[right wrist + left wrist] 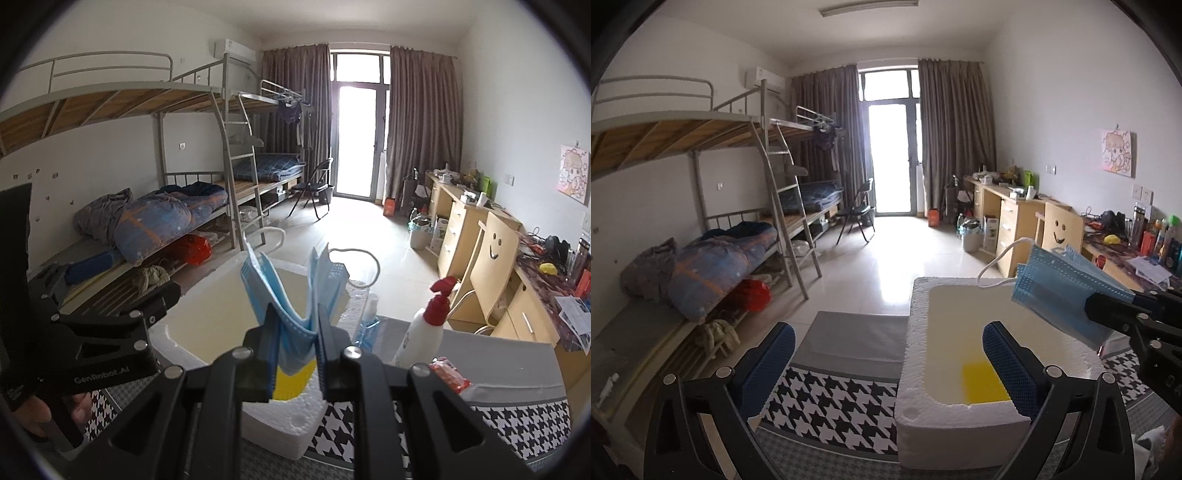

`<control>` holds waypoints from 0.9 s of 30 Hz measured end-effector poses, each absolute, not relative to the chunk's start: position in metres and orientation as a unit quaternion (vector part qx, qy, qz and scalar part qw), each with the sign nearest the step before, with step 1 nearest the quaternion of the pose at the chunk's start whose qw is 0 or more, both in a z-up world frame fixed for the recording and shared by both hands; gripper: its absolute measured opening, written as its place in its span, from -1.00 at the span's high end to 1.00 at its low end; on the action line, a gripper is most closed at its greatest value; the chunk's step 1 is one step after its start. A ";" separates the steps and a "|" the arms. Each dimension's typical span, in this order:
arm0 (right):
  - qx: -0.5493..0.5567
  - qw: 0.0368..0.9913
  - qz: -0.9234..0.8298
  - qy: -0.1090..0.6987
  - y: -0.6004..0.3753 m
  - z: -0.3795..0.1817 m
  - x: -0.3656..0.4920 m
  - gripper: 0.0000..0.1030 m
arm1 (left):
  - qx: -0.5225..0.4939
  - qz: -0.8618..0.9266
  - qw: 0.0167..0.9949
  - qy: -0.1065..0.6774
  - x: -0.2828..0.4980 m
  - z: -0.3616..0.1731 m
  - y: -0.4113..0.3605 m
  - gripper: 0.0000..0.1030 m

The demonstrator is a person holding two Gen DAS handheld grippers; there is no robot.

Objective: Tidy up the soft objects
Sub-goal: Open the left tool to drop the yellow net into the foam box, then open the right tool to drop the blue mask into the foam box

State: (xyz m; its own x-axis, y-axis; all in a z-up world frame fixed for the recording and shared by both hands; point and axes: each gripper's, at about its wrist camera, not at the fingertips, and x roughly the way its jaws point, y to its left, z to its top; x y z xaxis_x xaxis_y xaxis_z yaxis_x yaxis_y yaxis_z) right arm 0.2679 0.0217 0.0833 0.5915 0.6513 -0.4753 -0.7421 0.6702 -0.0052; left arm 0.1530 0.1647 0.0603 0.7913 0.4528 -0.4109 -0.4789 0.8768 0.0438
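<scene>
**A:** Two grippers are in view. Status of the right gripper [293,343]?

**B:** Its jaws are pressed together on a folded blue face mask [291,295]. The mask rises from the fingers in a V shape, with the white ear loops [364,266] curling above it. In the left wrist view the mask [1067,291] is held in the air above the right-hand side of the foam box.

**A:** Status of the left gripper [886,365]?

**B:** Spread wide, nothing between its blue-padded fingers [768,369]. The right finger stands in front of the box interior; the left finger stands over the table covering.

**A:** Location of the container?

**B:** The white foam box [919,354] stands on a black-and-white houndstooth cloth [827,402]. A yellow item [982,384] lies flat on the box floor, at the near end.

**A:** Other items on the table?

**B:** In the right wrist view, a white spray bottle with a red trigger head [424,328] stands upright to the right of the box, with a red packet [448,373] just beside its base
</scene>
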 end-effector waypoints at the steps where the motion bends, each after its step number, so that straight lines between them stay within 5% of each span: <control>1: -0.103 0.886 0.393 0.224 0.023 0.083 0.268 0.59 | -0.037 0.242 0.947 0.207 0.152 0.061 0.166 -0.98; 16: -0.113 0.877 0.397 0.246 0.044 0.073 0.282 0.58 | -0.049 0.235 0.948 0.208 0.140 0.058 0.175 -0.98; 17: -0.113 0.876 0.398 0.248 0.045 0.073 0.283 0.53 | -0.047 0.235 0.949 0.207 0.139 0.058 0.174 -0.98; 22: -0.111 0.871 0.403 0.256 0.046 0.068 0.286 -0.40 | -0.051 0.232 0.950 0.203 0.136 0.058 0.172 -0.98; 27: -0.107 0.874 0.403 0.251 0.042 0.070 0.282 -0.40 | -0.051 0.230 0.950 0.203 0.135 0.059 0.172 -0.98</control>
State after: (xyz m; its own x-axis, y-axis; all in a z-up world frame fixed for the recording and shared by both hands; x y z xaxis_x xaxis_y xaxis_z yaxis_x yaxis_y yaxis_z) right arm 0.2818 0.0423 0.0702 0.5492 0.6507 -0.5245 -0.7582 0.6519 0.0148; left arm 0.1354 0.1721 0.0593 0.8118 0.4156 -0.4102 -0.4574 0.8893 -0.0043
